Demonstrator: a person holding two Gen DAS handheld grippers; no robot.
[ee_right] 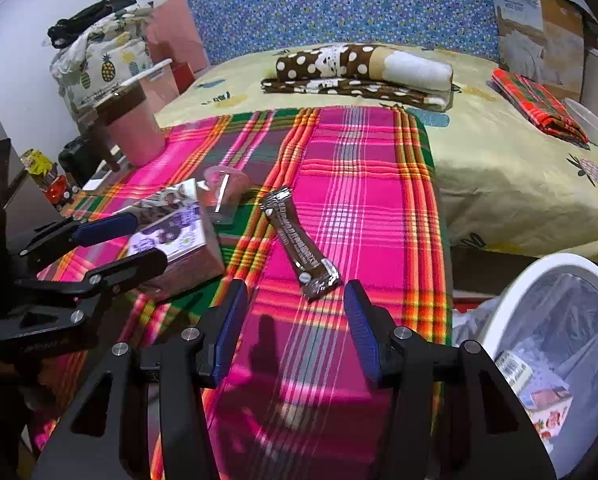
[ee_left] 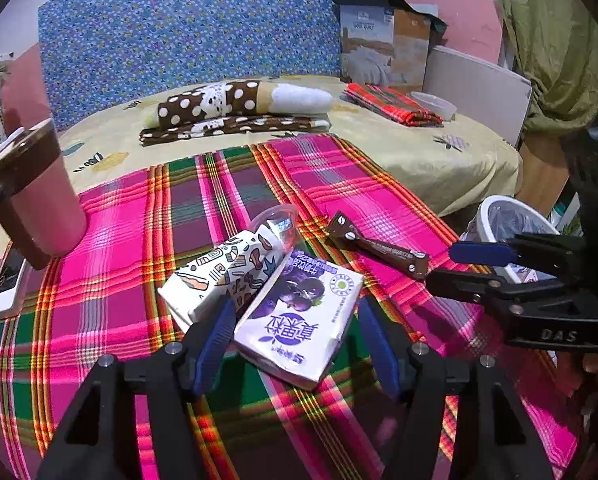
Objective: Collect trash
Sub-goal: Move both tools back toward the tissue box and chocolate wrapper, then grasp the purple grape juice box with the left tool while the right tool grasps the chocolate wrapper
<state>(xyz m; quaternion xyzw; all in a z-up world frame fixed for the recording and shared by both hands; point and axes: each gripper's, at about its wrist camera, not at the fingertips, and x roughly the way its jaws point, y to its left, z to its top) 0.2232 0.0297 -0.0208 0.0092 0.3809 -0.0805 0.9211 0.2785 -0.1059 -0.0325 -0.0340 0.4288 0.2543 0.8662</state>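
Purple carton (ee_left: pixel 299 320) between wide left tool (ee_left: pixel 297 338), unpressed | right tool (ee_right: pixel 295 328) parted, empty, near brown wrapper (ee_right: pixel 299 240)

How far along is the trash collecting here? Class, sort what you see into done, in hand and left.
Done: the bin already holds some wrappers.
In hand: nothing is gripped. The left gripper stands open around the purple carton; the right gripper is open just short of the brown bar wrapper.
Left: both of those, the patterned carton and the plastic cup on the plaid cloth.
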